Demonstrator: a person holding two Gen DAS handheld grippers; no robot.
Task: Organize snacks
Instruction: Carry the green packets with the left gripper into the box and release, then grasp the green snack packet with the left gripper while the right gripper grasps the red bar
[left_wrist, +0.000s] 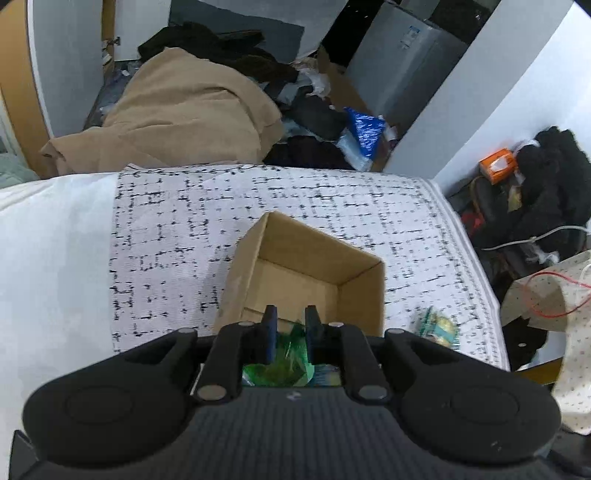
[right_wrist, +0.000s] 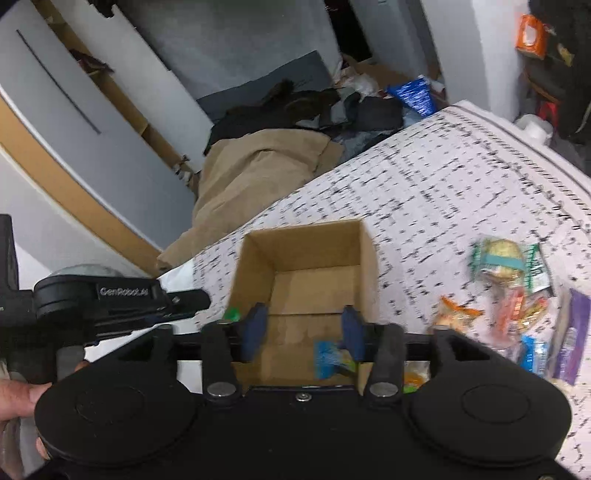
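Observation:
An open cardboard box (left_wrist: 295, 240) (right_wrist: 306, 247) stands on the black-and-white patterned bedcover (left_wrist: 177, 236). My left gripper (left_wrist: 291, 321) hangs over the box's near edge, shut on a crinkly green snack packet (left_wrist: 288, 354). In the right wrist view that left gripper (right_wrist: 207, 299) reaches in from the left, with the green packet (right_wrist: 232, 314) at its tip. My right gripper (right_wrist: 303, 328) stands open above the box. A blue-and-yellow snack packet (right_wrist: 328, 358) sits loose beside its right finger (right_wrist: 352, 332), inside the box's outline. Several wrapped snacks (right_wrist: 509, 266) lie on the cover to the right.
One snack packet (left_wrist: 439, 326) lies right of the box. Beyond the bed's far edge are a beige blanket (left_wrist: 192, 110), dark clothes (left_wrist: 221, 44) and a blue foil bag (left_wrist: 364, 129). A spotted paper bag (left_wrist: 554, 295) stands at the right. A person's hand (right_wrist: 14, 395) holds the left gripper.

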